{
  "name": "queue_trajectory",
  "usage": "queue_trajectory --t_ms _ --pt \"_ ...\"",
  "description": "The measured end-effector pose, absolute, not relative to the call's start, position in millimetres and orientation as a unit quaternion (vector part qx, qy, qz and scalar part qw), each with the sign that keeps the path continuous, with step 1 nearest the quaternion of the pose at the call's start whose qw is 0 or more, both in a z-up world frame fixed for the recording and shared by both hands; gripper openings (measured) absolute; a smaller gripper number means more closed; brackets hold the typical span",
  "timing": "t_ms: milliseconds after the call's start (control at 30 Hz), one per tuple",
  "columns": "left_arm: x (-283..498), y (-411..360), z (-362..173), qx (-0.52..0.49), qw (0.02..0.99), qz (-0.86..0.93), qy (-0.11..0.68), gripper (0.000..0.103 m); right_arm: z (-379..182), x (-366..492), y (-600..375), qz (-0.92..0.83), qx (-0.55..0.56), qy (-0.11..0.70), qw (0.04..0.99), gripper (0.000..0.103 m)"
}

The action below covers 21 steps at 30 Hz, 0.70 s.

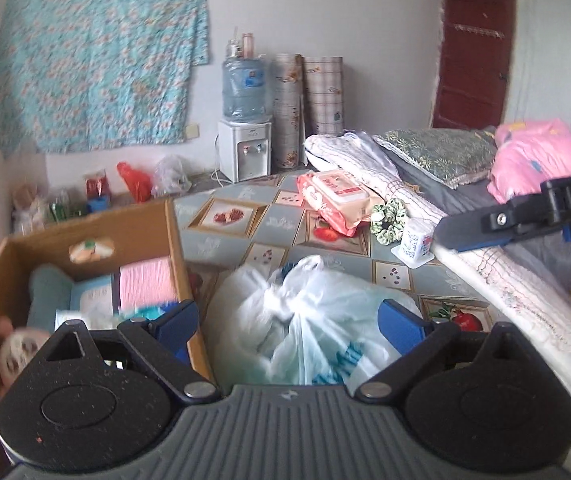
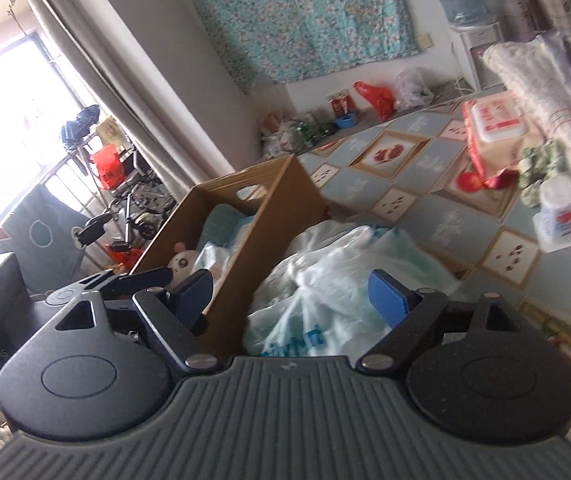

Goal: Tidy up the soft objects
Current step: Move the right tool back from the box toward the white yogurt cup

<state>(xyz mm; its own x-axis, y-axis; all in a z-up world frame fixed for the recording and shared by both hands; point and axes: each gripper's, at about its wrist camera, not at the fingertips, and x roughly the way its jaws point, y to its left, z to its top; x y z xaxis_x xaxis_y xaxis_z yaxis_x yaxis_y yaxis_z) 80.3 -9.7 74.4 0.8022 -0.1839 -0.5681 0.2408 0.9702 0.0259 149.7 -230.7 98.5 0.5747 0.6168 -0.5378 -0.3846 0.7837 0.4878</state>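
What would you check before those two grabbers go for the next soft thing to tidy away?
1. Left gripper open, nothing between its fingers: ok.
2. Right gripper open and empty: ok.
3. Cardboard box has room left: cannot tell, it already holds a pink cloth and a plush toy.
4. Plastic bag beside the box, within view: ok.
5. Scrunchie and wipes pack on the floor mat, unblocked: ok.
6. Pictures sharp: not ok, blurred.

bag [image 1: 305, 320]: white, crumpled plastic, knotted top, lying on the patterned floor beside the box
box [image 1: 97, 236]: open cardboard, holding soft items
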Motion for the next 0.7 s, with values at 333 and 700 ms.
queue_trajectory --t_ms 333,700 --pt "167.7 -85.2 76.9 0.166 0.928 -0.141 0.302 0.097 98.5 233.6 -288.0 0.221 0.136 0.366 0.894 0.085" --pt "268.0 -164.1 32.9 0.215 0.888 -0.229 0.335 0.097 33.7 316.5 -329.7 0.178 0.131 0.411 0.884 0.085"
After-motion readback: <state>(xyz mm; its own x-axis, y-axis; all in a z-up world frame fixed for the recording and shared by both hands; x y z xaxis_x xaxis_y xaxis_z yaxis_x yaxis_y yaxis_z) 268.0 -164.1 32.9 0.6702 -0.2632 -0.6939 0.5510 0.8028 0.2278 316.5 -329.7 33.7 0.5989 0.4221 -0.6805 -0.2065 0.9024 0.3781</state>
